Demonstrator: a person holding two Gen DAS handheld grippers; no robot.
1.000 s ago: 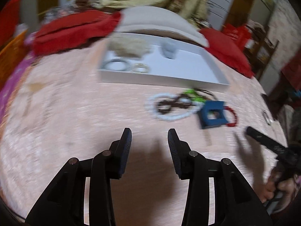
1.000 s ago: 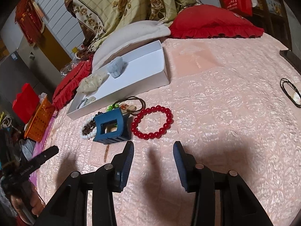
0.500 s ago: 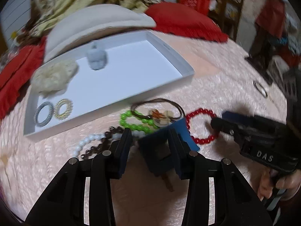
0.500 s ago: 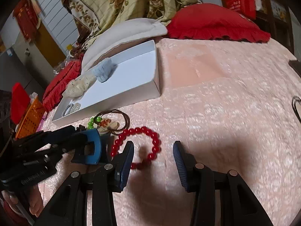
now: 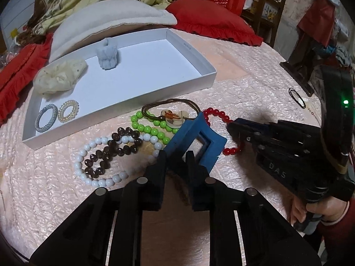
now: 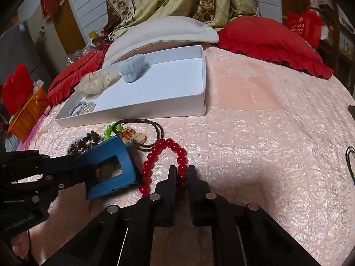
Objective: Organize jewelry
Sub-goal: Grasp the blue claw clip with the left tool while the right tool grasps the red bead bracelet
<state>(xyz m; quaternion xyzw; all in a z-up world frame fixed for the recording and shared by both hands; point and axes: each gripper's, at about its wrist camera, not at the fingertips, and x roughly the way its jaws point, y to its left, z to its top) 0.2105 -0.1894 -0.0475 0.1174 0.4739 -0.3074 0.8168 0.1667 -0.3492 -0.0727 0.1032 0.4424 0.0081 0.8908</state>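
My left gripper (image 5: pixel 176 157) is closing its jaws on the near edge of a blue hair claw clip (image 5: pixel 210 146), which is tilted up off the pink bedspread. In the right wrist view the same clip (image 6: pixel 119 153) sits in the left gripper (image 6: pixel 93 171). My right gripper (image 6: pixel 182 174) is closing on the near side of a red bead bracelet (image 6: pixel 150 161), with a bead between its pads. White (image 5: pixel 82 155), brown (image 5: pixel 104 155) and green (image 5: pixel 142 126) bead bracelets and a cord necklace (image 5: pixel 173 116) lie beside them. Behind stands a white box (image 5: pixel 208 75).
The box holds a cream scrunchie (image 5: pixel 60 77), a grey-blue one (image 5: pixel 107 57) and two small hair ties (image 5: pixel 45 117). A white pillow (image 5: pixel 111 20) and a red pillow (image 6: pixel 273 42) lie behind it. A black hair tie (image 5: pixel 297 96) lies far right, an orange basket (image 6: pixel 28 113) far left.
Both grippers moved in over the jewelry pile and their jaws narrowed: the left onto the blue clip, which tipped up, the right onto the red bracelet, now squeezed into a narrow arch.
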